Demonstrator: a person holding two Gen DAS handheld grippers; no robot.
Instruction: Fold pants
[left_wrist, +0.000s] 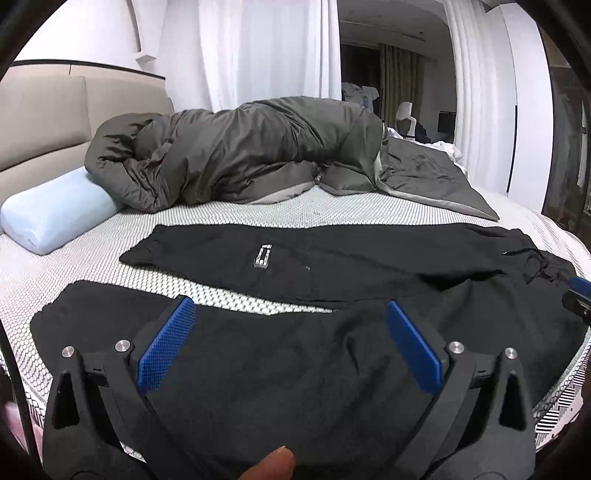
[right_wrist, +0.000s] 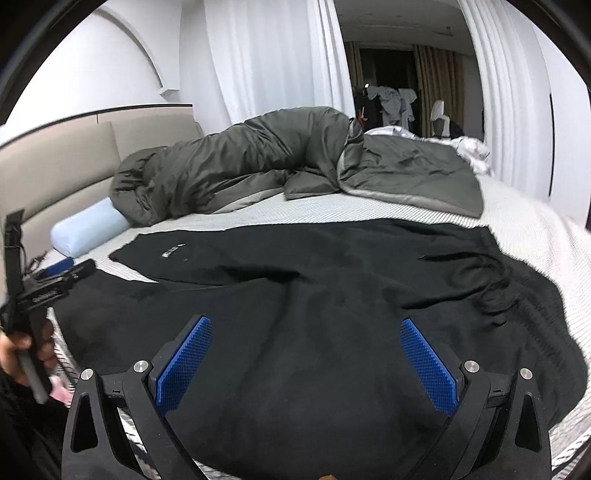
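Note:
Black pants (left_wrist: 332, 266) lie spread flat across the bed, legs apart toward the left, waistband with a drawstring (left_wrist: 532, 258) at the right. A small white label (left_wrist: 261, 255) marks the far leg. My left gripper (left_wrist: 290, 308) hovers open over the near leg, blue pads wide apart, nothing between them. In the right wrist view the same pants (right_wrist: 314, 295) fill the foreground. My right gripper (right_wrist: 306, 325) is open above the seat area, near the waistband (right_wrist: 480, 280). The left gripper (right_wrist: 55, 277) appears there at the left edge, held by a hand.
A grey duvet (left_wrist: 240, 155) is bunched along the far side of the bed, next to a light blue pillow (left_wrist: 55, 218) and a beige headboard (left_wrist: 44, 118). White textured bed sheet (left_wrist: 229, 210) shows between duvet and pants. White curtains (left_wrist: 266, 48) hang behind.

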